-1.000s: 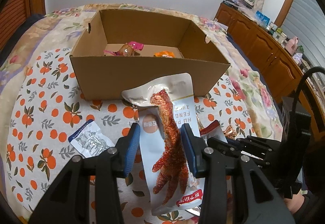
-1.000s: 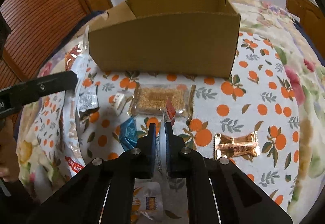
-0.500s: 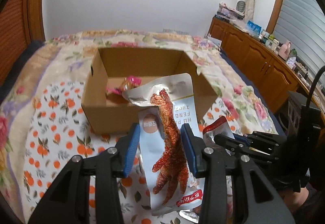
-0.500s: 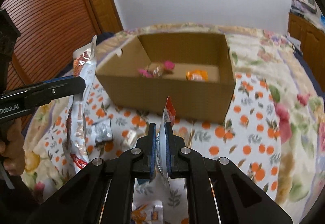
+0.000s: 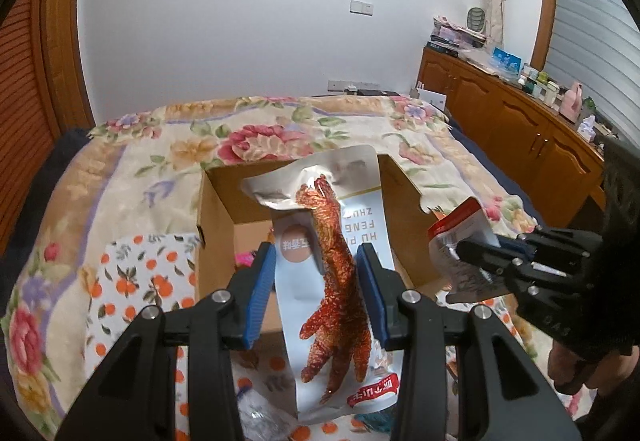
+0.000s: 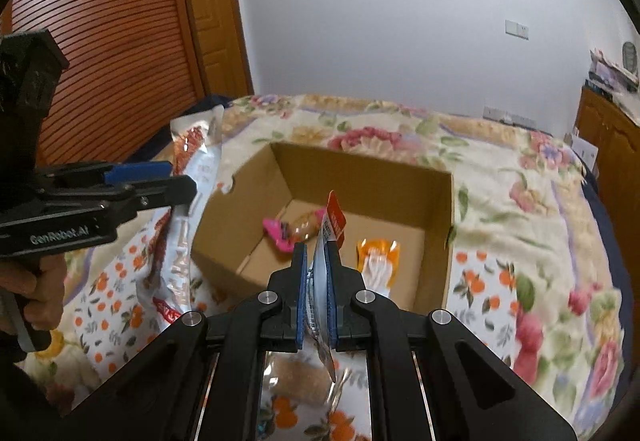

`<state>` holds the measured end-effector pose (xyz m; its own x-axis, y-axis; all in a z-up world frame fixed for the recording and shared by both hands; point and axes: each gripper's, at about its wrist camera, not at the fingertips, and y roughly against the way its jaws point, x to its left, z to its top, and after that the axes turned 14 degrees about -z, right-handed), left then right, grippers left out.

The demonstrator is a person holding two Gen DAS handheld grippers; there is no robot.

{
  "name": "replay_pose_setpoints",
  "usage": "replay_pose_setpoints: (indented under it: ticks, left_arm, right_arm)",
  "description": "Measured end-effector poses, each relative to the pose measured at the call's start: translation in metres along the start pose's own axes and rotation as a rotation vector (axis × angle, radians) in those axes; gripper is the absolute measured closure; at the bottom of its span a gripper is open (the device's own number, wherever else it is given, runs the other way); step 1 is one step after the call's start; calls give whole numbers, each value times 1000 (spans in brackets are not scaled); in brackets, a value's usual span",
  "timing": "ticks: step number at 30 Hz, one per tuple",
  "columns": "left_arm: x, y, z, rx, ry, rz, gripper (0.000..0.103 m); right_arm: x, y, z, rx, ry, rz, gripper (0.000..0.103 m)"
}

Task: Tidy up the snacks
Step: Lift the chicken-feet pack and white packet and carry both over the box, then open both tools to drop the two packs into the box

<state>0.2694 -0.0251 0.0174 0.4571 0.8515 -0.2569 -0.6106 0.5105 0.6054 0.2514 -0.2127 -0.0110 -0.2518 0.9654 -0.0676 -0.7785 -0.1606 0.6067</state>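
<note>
floral bedspread (image 5: 280, 129) | wooden cabinets (image 5: 516, 121) | slatted door (image 6: 100, 53)

box (image 6: 436, 217): matt brown cardboard
chicken-foot pouch (image 5: 332, 281): glossy foil plastic
bedspread (image 5: 132, 177): soft printed cloth
cabinets (image 5: 516, 129): varnished wood

Left tongs (image 5: 316, 273) part-closed, right tongs (image 6: 317, 269) clamped tight — both tilted downward.

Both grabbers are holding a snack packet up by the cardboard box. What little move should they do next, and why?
Probably carry both a bit further forward over the open brown cardboard box, then let go. The left gripper holds the long silver chicken-foot packet and the right gripper pinches the small red-topped sachet, both lifted near the box, where a pink-wrapped snack and an orange packet already lie.
</note>
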Motion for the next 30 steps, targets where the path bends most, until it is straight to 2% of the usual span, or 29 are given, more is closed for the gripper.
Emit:
replay_pose_setpoints:
  ticks: [9, 18, 30]
  left_arm:
    - [20, -25, 23, 1, -36, 42, 62]
    - [47, -54, 44, -12, -8, 53, 62]
    - [75, -112, 17, 98, 37, 71, 61]
  right_arm:
    - [4, -32, 22, -5, 45, -9, 98]
    - [9, -73, 27, 13, 54, -17, 98]
    - [7, -125, 0, 96, 42, -36, 101]
